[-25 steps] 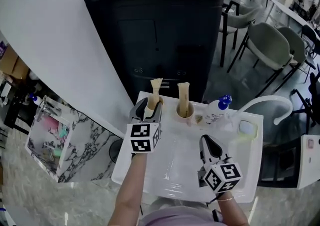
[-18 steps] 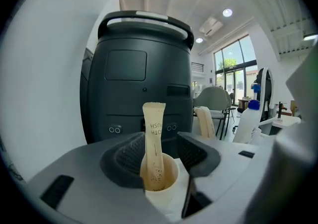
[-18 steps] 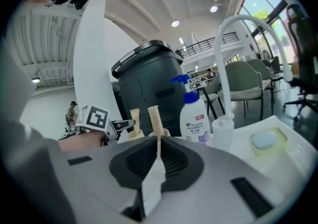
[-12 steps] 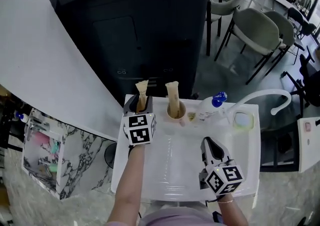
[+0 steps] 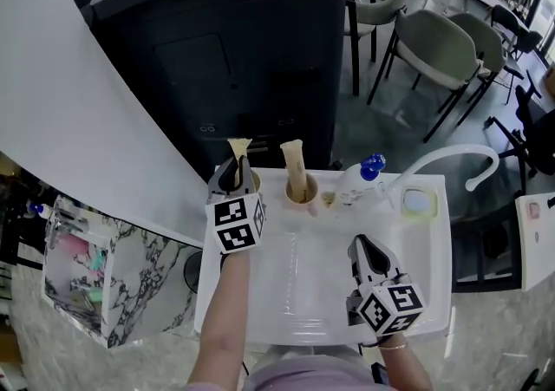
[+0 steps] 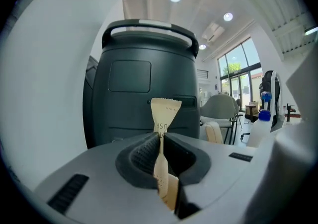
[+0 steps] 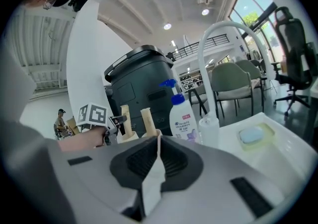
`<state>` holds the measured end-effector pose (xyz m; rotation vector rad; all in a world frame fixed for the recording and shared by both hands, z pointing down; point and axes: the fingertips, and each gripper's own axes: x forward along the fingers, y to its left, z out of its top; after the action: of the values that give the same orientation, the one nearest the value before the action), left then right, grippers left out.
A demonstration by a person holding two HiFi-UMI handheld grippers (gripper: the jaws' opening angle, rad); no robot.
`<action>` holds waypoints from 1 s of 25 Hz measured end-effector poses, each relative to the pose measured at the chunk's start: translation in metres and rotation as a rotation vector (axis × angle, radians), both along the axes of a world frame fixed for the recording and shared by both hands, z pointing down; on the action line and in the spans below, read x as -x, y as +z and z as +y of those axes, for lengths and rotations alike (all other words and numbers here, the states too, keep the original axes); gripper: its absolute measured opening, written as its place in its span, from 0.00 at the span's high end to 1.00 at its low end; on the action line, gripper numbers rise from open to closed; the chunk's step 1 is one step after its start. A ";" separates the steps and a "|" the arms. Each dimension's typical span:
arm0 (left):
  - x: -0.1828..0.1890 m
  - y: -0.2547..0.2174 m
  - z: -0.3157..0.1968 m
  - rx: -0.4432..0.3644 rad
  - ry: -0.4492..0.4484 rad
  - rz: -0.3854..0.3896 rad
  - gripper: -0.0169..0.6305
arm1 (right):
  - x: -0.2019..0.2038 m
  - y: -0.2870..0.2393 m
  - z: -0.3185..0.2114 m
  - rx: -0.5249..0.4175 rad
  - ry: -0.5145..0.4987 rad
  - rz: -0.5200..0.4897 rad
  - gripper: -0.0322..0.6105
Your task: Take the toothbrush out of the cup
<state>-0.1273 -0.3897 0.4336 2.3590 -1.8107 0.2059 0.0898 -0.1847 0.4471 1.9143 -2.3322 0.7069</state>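
Note:
Two beige paper-wrapped toothbrushes stand upright in cups at the back of a white basin (image 5: 286,294). My left gripper (image 5: 236,176) has just been closing and is now shut on the left toothbrush (image 5: 238,150), pinching the wrapper below its flared top (image 6: 164,110); its cup is hidden behind the gripper. The other toothbrush (image 5: 294,164) stands in a tan cup (image 5: 300,197) to the right, untouched. My right gripper (image 5: 364,248) hovers over the basin's near right part, shut, with nothing in its jaws (image 7: 158,141). In the right gripper view the left gripper (image 7: 115,121) shows beside both toothbrushes.
A white bottle with a blue pump (image 5: 358,181) stands right of the cups. Beside it a white curved tap (image 5: 442,159) rises over a soap dish (image 5: 419,203). A large dark bin (image 5: 243,60) stands right behind the basin. Chairs (image 5: 438,60) stand at back right.
The left gripper has moved forward around the left toothbrush and its jaws have closed on the wrapper. The right gripper has stayed about where it was.

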 end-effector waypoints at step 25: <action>0.077 -0.119 0.179 -0.258 -0.110 0.177 0.94 | 0.040 -0.037 0.031 -0.101 -0.230 -0.076 0.93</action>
<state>-0.2044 -0.2103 0.3142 2.3399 -1.9733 -0.2567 0.0494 -0.1541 0.4097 1.6417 -2.6259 0.6623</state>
